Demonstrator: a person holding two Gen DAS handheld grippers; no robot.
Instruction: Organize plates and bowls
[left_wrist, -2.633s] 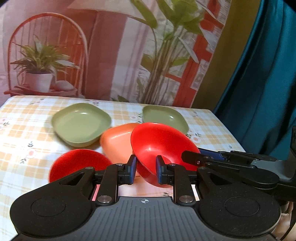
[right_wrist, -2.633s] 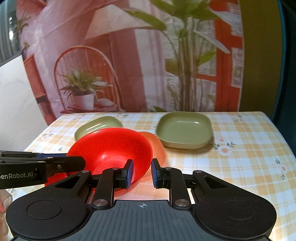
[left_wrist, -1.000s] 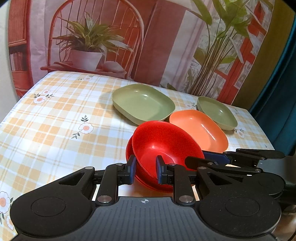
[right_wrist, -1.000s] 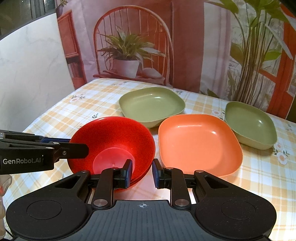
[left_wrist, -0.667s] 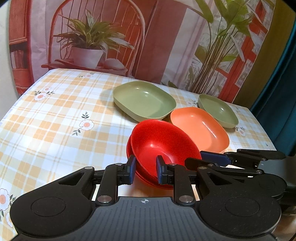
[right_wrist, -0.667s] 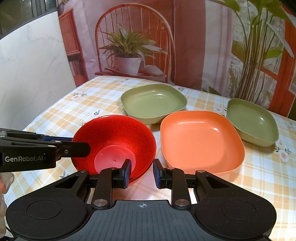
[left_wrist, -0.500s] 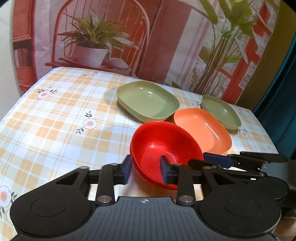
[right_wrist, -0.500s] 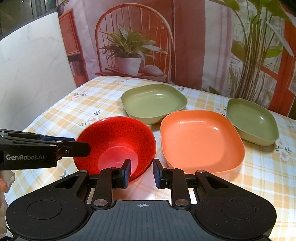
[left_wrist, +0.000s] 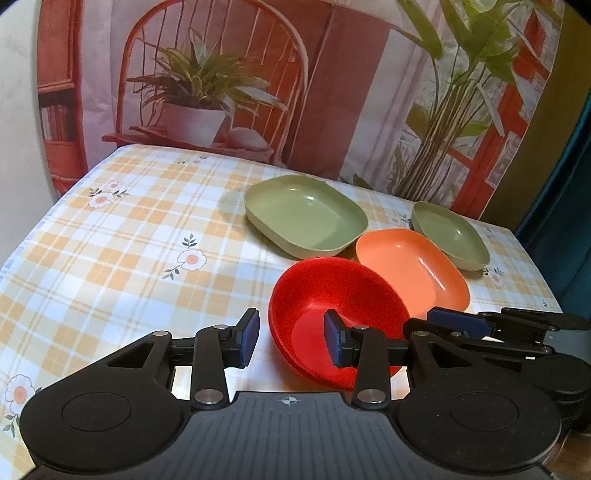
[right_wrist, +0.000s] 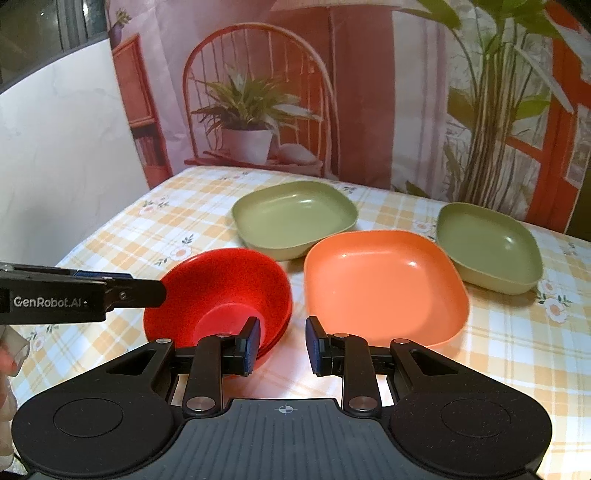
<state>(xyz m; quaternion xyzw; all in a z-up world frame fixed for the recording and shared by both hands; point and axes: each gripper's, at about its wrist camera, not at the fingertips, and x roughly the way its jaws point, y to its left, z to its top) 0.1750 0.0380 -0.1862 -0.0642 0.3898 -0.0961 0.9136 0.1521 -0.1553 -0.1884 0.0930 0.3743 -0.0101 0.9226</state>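
Left gripper (left_wrist: 291, 339): jaws spread wide and holding nothing, straddling the near rim of the red bowls (left_wrist: 332, 314), which sit nested on the tablecloth (left_wrist: 110, 258) directly ahead and slightly right of it. Right gripper (right_wrist: 281, 345): jaws likewise parted and empty; the red stack lies just ahead to its left, the orange plate (right_wrist: 384, 288) just ahead to its right and nearer this gripper than the other. The plate's longer side appears to run away from the viewer. Behind lie the large green plate (right_wrist: 295, 218) and, at far right, the small green plate (right_wrist: 487, 247), both apart from the orange one. Backdrop: a printed curtain (right_wrist: 369, 92).
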